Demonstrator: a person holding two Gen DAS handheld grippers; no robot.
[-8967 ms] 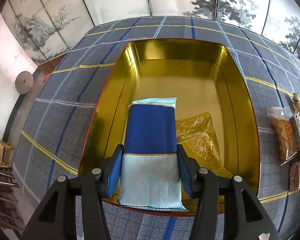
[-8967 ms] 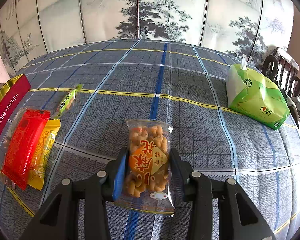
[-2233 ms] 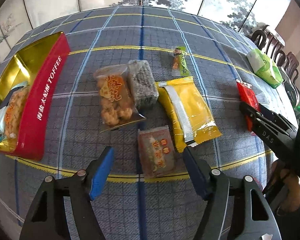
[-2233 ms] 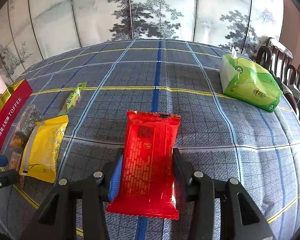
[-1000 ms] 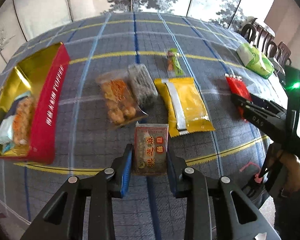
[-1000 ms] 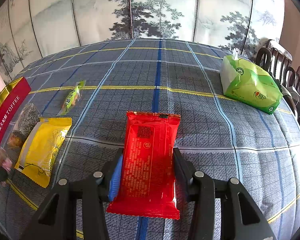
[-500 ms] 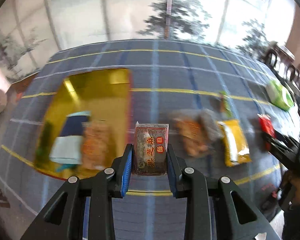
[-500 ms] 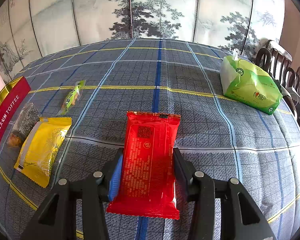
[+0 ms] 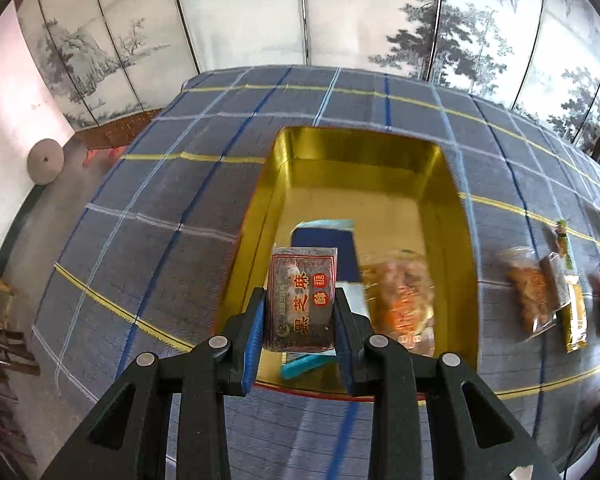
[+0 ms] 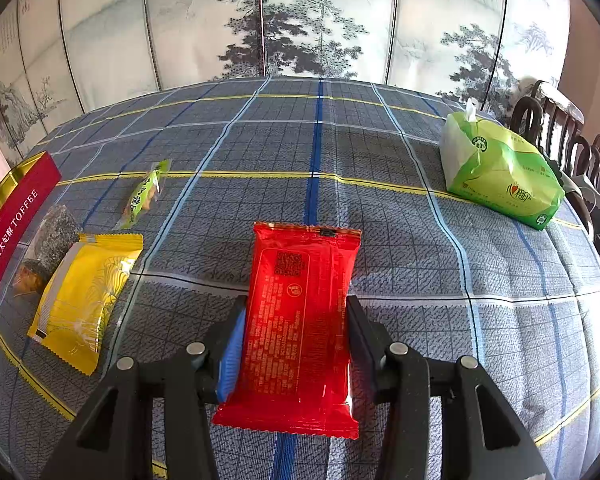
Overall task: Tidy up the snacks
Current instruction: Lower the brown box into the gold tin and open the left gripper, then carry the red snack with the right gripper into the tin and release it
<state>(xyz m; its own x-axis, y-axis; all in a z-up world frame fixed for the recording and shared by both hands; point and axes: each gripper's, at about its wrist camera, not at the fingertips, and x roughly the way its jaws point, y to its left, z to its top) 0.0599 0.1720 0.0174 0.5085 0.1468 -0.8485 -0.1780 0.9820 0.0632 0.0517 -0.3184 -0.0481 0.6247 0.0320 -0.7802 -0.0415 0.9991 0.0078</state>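
The dark sesame-cake packet [image 9: 303, 298] hides much of the blue-and-teal packet [image 9: 324, 236] behind it in the gold tin [image 9: 360, 148]. Beside it, the clear bag of orange snacks [image 9: 400, 300] is smeared with blur, print unreadable. Right of the tin, the packets on the table [image 9: 160, 200] blur together. In the right wrist view, the tin's red side [image 10: 14, 224] is cut off by the frame edge.

Folding screen [image 10: 300, 32] w/ ink pines at 12 o'clock; dark wood chairs [image 10: 572, 148] at 3; plaid tablecloth [image 10: 380, 152]; daylight.
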